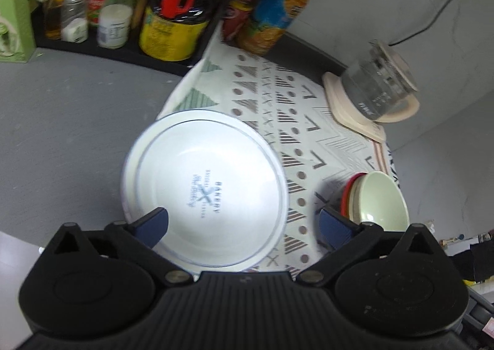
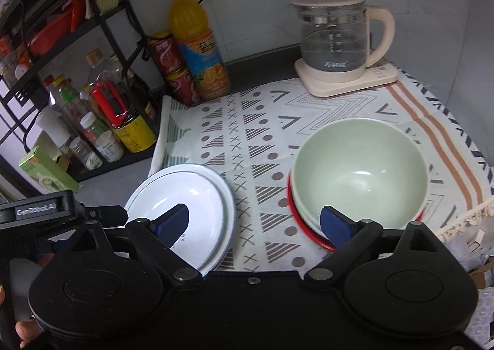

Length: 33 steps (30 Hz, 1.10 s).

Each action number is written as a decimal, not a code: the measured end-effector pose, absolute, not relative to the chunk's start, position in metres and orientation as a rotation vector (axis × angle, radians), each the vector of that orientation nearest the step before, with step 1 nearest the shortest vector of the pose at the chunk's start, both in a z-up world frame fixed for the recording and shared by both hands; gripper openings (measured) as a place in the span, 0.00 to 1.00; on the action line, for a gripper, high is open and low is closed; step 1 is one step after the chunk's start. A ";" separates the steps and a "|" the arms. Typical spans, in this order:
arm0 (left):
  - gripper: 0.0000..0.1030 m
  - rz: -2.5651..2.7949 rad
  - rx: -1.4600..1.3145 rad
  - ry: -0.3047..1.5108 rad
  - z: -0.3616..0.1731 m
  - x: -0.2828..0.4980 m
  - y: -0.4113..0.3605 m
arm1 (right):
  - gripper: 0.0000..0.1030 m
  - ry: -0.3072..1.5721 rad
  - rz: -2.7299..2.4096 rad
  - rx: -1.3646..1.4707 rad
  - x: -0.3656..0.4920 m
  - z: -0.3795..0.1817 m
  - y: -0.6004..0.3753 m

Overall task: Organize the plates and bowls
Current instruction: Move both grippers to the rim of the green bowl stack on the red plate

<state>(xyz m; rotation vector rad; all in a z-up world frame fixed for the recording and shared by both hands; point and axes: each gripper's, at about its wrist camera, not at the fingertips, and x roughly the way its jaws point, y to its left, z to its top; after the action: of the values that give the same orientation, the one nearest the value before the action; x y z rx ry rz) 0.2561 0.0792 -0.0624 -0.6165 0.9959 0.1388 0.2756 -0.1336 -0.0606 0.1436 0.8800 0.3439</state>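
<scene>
A white plate with a blue rim line [image 1: 203,189] lies stacked on another white plate at the left edge of the patterned cloth [image 1: 302,121]. It also shows in the right wrist view [image 2: 185,204]. A pale green bowl [image 2: 359,174] sits nested in a stack over a red bowl [image 2: 293,220] on the cloth's right part; the stack also shows in the left wrist view [image 1: 379,198]. My left gripper [image 1: 240,226] is open and empty above the plates. My right gripper [image 2: 253,223] is open and empty, between plates and bowls.
A glass kettle [image 2: 336,41] on a cream base stands at the back right. An orange juice bottle [image 2: 197,44] and red cans [image 2: 173,69] stand at the back. A black rack with condiment bottles [image 2: 117,121] is at the left. The grey counter [image 1: 61,121] lies left of the cloth.
</scene>
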 end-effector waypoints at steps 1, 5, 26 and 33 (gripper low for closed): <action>1.00 0.126 -0.611 0.993 -0.061 0.258 0.075 | 0.91 0.879 0.338 0.148 0.276 -0.061 -0.137; 1.00 0.089 -0.590 0.998 -0.059 0.266 0.060 | 0.93 0.876 0.305 0.165 0.277 -0.061 -0.150; 1.00 0.022 -0.494 1.060 -0.064 0.321 -0.013 | 0.96 0.893 0.221 0.233 0.309 -0.076 -0.220; 1.00 0.018 -0.468 1.098 -0.075 0.342 -0.040 | 0.96 0.916 0.204 0.238 0.328 -0.085 -0.240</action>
<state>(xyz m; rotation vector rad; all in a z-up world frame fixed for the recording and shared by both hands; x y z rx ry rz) 0.3418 -0.0397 -0.0751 -0.4680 1.0980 0.0185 0.3285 -0.2404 -0.0849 0.2378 0.9162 0.2043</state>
